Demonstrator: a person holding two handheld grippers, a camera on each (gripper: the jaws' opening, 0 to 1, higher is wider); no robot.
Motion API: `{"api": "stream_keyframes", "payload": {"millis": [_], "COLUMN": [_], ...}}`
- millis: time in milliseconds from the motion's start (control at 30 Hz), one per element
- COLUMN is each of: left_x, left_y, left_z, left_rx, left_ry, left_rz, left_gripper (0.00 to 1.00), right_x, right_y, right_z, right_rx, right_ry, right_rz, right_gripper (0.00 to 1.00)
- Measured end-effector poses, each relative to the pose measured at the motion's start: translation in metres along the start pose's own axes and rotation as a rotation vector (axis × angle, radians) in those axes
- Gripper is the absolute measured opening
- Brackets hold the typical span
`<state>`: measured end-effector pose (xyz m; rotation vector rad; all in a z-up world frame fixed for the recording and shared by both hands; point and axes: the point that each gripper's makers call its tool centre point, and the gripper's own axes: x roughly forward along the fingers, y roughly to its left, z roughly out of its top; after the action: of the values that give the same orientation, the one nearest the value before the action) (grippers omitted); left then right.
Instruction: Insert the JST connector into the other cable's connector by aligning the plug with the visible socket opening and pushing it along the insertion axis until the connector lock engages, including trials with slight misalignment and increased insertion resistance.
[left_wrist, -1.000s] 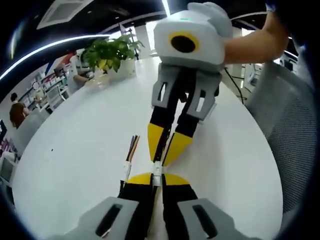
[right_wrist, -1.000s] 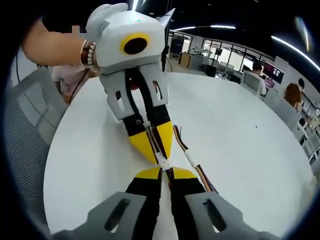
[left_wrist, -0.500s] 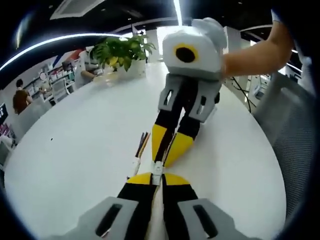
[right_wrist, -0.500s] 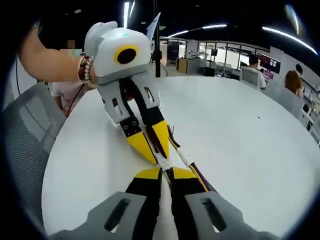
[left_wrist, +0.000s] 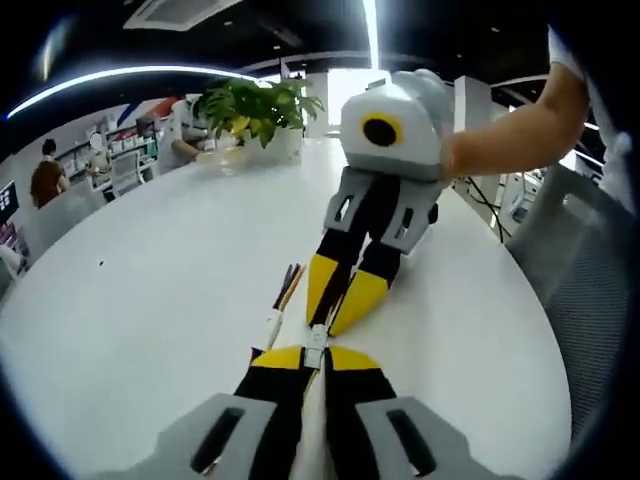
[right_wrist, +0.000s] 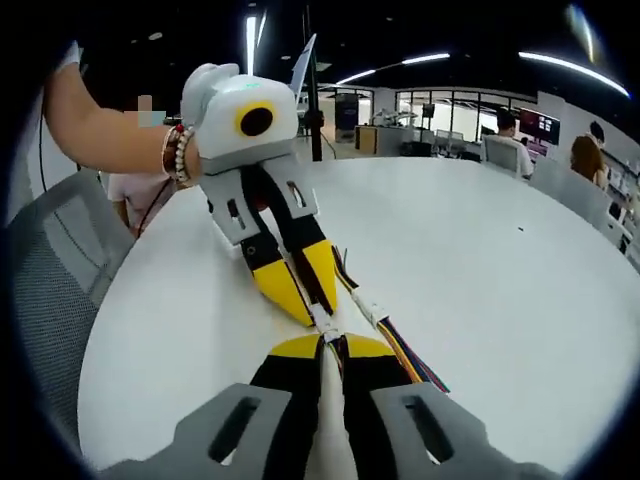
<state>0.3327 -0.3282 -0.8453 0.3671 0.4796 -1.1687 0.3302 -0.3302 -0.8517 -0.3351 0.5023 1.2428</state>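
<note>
White and round, the counter (left_wrist: 150, 330) is sitting in an open office, with a potted plant (left_wrist: 255, 105) standing at its far edge beyond the fingers and a grey mesh chair (left_wrist: 590, 290) pressing in beside it. People are sitting at desks in the background. Nothing is lying between the two tools. The left gripper (left_wrist: 313, 357) and the right gripper (right_wrist: 330, 345) are meeting tip to tip just above the counter, each with its fingers clenched on one half of the small white JST connector (left_wrist: 315, 338), which is sitting right at the yellow fingertips where the two pairs touch. A second white connector (right_wrist: 368, 303) with its coloured wire bundle (right_wrist: 410, 358) is lying on the counter just beside the right gripper's fingers, running back alongside them.
</note>
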Motion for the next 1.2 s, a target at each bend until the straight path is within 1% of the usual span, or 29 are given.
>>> {"api": "stream_keyframes", "payload": {"millis": [67, 133, 167, 233, 333, 433, 467, 500, 533, 567, 600, 633, 700, 767, 833, 900, 967, 1000, 1033, 1067, 1133, 1200], "left_x": [-0.003, -0.008, -0.012, -0.017, -0.028, -0.043, -0.051, -0.053, -0.06, -0.064, -0.072, -0.076, -0.089, -0.103, -0.117, -0.129, -0.145, -0.155, -0.162, -0.172, -0.191, -0.206], "left_y": [0.001, -0.001, -0.001, -0.001, -0.003, -0.006, -0.01, -0.013, -0.023, -0.035, -0.05, -0.056, -0.059, -0.058, -0.061, -0.064, -0.069, -0.072, -0.073, -0.074, -0.078, -0.083], "left_z": [-0.003, -0.003, -0.002, -0.001, 0.006, 0.017, 0.024, 0.027, 0.036, 0.041, 0.047, 0.049, 0.049, 0.05, 0.053, 0.057, 0.062, 0.063, 0.062, 0.06, 0.056, 0.051], "left_rx": [0.025, 0.023, 0.017, 0.008, 0.007, -0.017, -0.054, -0.066, -0.115, -0.142, -0.174, -0.193, -0.254, -0.305, -0.318, -0.308, -0.294, -0.275, -0.265, -0.246, -0.233, -0.251], "left_ry": [0.03, 0.032, 0.032, 0.031, 0.024, 0.005, -0.031, -0.049, -0.104, -0.14, -0.182, -0.197, -0.231, -0.267, -0.274, -0.283, -0.295, -0.293, -0.284, -0.268, -0.261, -0.278], "left_rz": [0.017, 0.016, 0.019, 0.028, 0.051, 0.089, 0.114, 0.118, 0.11, 0.072, 0.037, 0.043, 0.079, 0.13, 0.173, 0.205, 0.233, 0.258, 0.281, 0.32, 0.376, 0.432], "left_gripper": [0.0, 0.0, 0.0, 0.0, 0.02, 0.04, 0.05, 0.06, 0.07, 0.07, 0.08, 0.11, 0.18, 0.19, 0.2, 0.22, 0.22, 0.22, 0.22, 0.22, 0.22, 0.23], "right_x": [-0.002, -0.006, -0.009, -0.013, -0.02, -0.03, -0.036, -0.04, -0.046, -0.05, -0.053, -0.056, -0.068, -0.082, -0.095, -0.107, -0.126, -0.133, -0.139, -0.149, -0.165, -0.178], "right_y": [-0.001, 0.0, 0.001, 0.002, 0.004, 0.007, 0.007, 0.004, 0.002, 0.007, 0.011, 0.014, 0.02, 0.018, 0.017, 0.017, 0.018, 0.019, 0.022, 0.023, 0.026, 0.031], "right_z": [-0.001, 0.002, 0.006, 0.011, 0.018, 0.024, 0.024, 0.019, 0.01, 0.003, -0.001, -0.003, -0.007, -0.007, -0.004, 0.004, 0.014, 0.016, 0.017, 0.018, 0.017, 0.015], "right_rx": [-0.003, 0.012, 0.02, 0.028, 0.019, 0.011, 0.019, 0.035, 0.057, 0.057, 0.062, 0.073, 0.101, 0.096, 0.122, 0.142, 0.166, 0.169, 0.161, 0.164, 0.187, 0.19], "right_ry": [0.01, 0.006, -0.011, -0.024, -0.024, -0.029, -0.02, 0.006, 0.047, 0.072, 0.075, 0.075, 0.077, 0.073, 0.064, 0.023, -0.037, -0.055, -0.065, -0.079, -0.105, -0.12], "right_rz": [-0.014, -0.016, -0.013, -0.015, -0.035, -0.058, -0.082, -0.124, -0.17, -0.16, -0.158, -0.161, -0.186, -0.24, -0.28, -0.31, -0.345, -0.356, -0.36, -0.378, -0.41, -0.427], "right_gripper": [0.05, 0.05, 0.05, 0.04, 0.09, 0.09, 0.09, 0.1, 0.1, 0.12, 0.14, 0.15, 0.15, 0.15, 0.17, 0.17, 0.17, 0.17, 0.17, 0.17, 0.17, 0.18]}}
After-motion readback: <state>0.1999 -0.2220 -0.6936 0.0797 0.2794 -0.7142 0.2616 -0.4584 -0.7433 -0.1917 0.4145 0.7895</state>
